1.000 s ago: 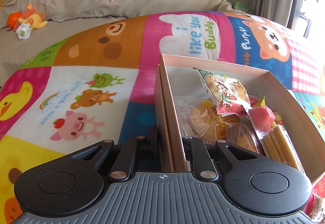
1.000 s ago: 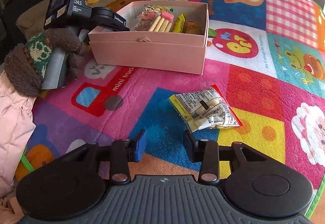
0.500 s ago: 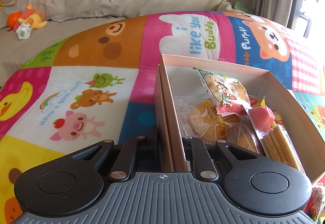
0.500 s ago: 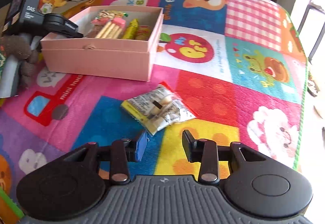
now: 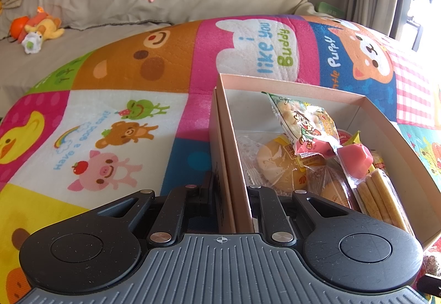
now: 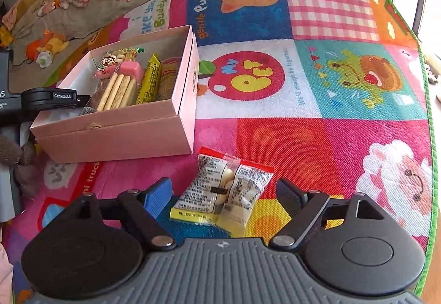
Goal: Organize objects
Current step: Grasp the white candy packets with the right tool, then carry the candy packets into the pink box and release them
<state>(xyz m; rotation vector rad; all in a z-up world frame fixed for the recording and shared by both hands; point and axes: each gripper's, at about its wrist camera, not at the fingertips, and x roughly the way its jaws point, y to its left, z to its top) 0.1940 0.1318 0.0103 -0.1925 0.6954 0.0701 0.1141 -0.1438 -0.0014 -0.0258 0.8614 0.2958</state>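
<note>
Below, the right gripper point(image 6: 223, 191) hovers over the play mat point(image 6: 330, 138), its jaws opening, with a clear snack packet point(image 6: 223, 191) lying flat between them, untouched by either pad. Meanwhile the left gripper point(image 5: 230, 193) is clamped on the near wall of the pink box point(image 5: 231, 155) (already holding biscuit sticks point(image 5: 380, 199) and other wrapped snacks).

Black claw point(image 6: 224, 195), ribbed grey base

right of pink box point(image 6: 115, 135): you have bare mat point(image 6: 344, 138).
in front of box: snack packet point(image 6: 223, 193) blocks you.
box's left wall: left gripper point(image 5: 233, 193) clamped there.
</note>
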